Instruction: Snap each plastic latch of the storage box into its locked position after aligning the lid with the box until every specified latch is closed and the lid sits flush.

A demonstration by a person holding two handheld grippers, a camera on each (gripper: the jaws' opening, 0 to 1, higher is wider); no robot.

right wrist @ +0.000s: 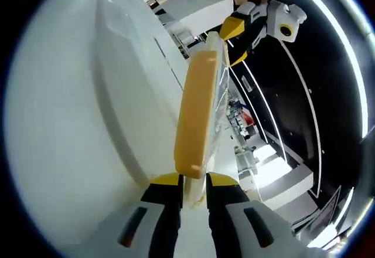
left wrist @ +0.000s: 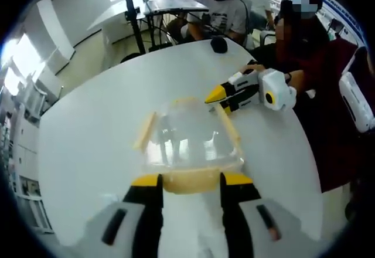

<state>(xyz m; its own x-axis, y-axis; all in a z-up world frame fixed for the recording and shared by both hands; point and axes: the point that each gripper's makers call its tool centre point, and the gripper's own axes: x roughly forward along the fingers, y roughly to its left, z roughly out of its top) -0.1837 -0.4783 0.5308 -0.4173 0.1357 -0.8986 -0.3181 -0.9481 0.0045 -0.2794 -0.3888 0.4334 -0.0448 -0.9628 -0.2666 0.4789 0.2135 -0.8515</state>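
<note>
A clear storage box with yellow latches stands on a white round table. My left gripper has its jaws on either side of the near yellow latch and is shut on it across its width. Side latches lie along the box's left and right edges. My right gripper comes in from the right, its yellow tips at the box's far right corner. In the rolled right gripper view, the right gripper is shut on the end of a long yellow latch. The left gripper shows at the box's far end.
Several people sit past the table's far edge, one at the right close to the rim. A small black object lies on the far side of the table. A black stand and a desk are behind.
</note>
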